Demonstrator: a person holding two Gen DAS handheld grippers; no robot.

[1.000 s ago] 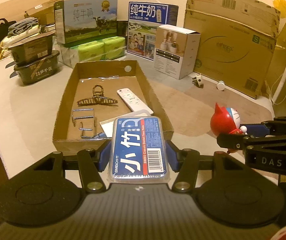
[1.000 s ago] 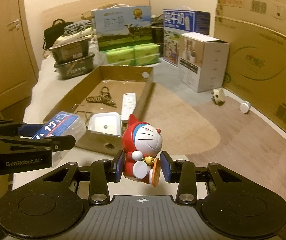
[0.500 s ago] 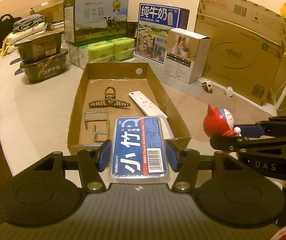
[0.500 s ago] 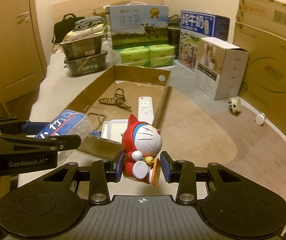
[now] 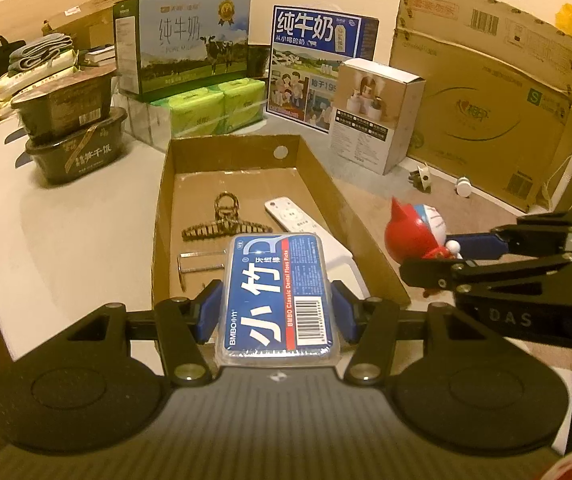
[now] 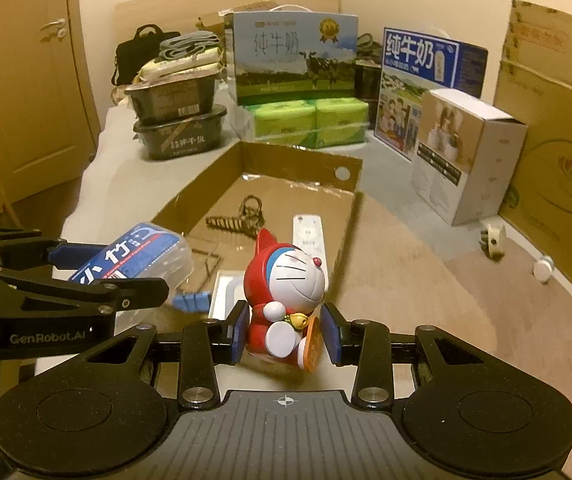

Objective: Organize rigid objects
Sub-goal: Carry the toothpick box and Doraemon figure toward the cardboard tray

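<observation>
Currently: left gripper [image 5: 275, 312] was level, clamped on the floss box [image 5: 275, 292], held above the near end of the cardboard tray [image 5: 161, 216]. Right gripper [image 6: 283, 332] was beside it, pads pinching the Doraemon figure [image 6: 286, 292] upright, over the tray's near right corner. Tray held a hair claw [image 5: 223, 226] and remote [image 5: 296, 218]. Pale surface; milk cartons [image 5: 183, 44] and a big cardboard box [image 5: 482, 92] stood behind.
</observation>
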